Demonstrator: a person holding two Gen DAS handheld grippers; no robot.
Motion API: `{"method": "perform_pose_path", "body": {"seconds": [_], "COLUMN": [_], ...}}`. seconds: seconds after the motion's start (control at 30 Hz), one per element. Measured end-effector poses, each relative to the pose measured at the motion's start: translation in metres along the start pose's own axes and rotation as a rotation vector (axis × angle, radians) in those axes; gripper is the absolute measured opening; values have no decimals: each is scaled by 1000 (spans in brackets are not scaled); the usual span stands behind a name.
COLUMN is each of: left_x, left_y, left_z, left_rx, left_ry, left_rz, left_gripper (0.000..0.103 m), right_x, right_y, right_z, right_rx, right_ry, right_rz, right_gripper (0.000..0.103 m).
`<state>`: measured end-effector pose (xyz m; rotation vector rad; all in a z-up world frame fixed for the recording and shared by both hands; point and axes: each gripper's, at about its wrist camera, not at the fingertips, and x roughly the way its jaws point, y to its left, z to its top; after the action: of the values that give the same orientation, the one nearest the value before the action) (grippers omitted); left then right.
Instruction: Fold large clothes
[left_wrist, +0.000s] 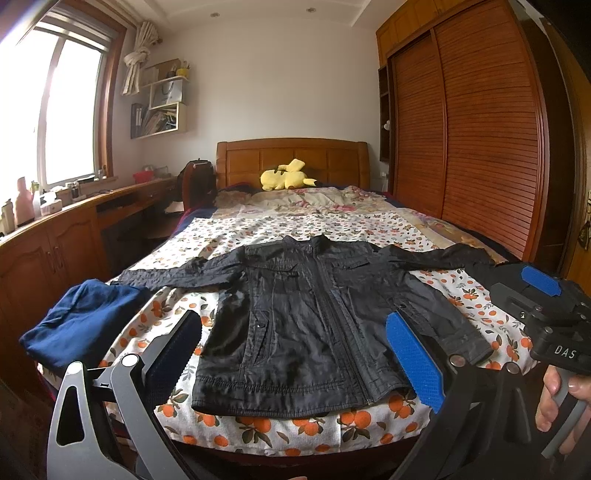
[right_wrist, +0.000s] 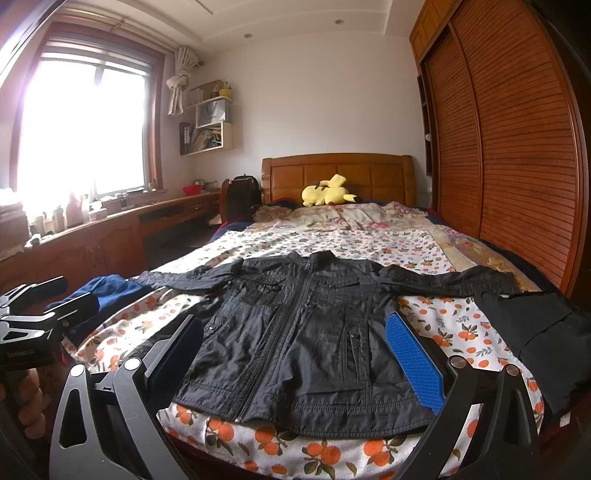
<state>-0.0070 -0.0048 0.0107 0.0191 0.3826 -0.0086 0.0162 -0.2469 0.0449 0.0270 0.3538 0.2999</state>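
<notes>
A black, lightweight zip-front jacket (left_wrist: 295, 314) lies spread flat, front up, on a bed covered by a white sheet printed with oranges (left_wrist: 277, 432). Its collar points toward the wooden headboard (left_wrist: 291, 158), its hem toward the foot of the bed, and both sleeves are stretched outward to the sides.

Left gripper (left_wrist: 295, 358): jaws spread wide, holding nothing, poised above the foot of the bed. In the left wrist view the jacket's lower body lies between and beyond the two fingers; the blue ribbed pad (left_wrist: 413, 362) of one finger overlaps the jacket's hem corner in the picture, though contact cannot be judged.

Right gripper (right_wrist: 295, 358): jaws likewise spread wide and empty, framing the jacket's hem from nearly the same stance. Seen from the left wrist view, its body sits at the bed's right edge, gripped by a hand (left_wrist: 557, 398); white letters "DAS" are legible on its housing. The writing on the left gripper's housing in the right wrist view is too blurred to read.

A crumpled navy-blue garment (left_wrist: 81, 325) lies beside the jacket's one sleeve end; a folded black garment (right_wrist: 539, 332) lies near the other. A yellow plush toy (left_wrist: 286, 176) rests against the headboard.
</notes>
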Motion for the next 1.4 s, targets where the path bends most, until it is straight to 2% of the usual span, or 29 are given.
{"method": "perform_pose_path", "body": {"seconds": [1.4], "left_x": [3], "left_y": [0], "left_z": [-2], "left_rx": [0], "left_ry": [0], "left_rz": [1], "left_gripper": [101], "right_x": [0], "right_y": [1], "right_z": [0], "right_rx": [0], "right_ry": [0], "right_rz": [0], "right_gripper": [96]}}
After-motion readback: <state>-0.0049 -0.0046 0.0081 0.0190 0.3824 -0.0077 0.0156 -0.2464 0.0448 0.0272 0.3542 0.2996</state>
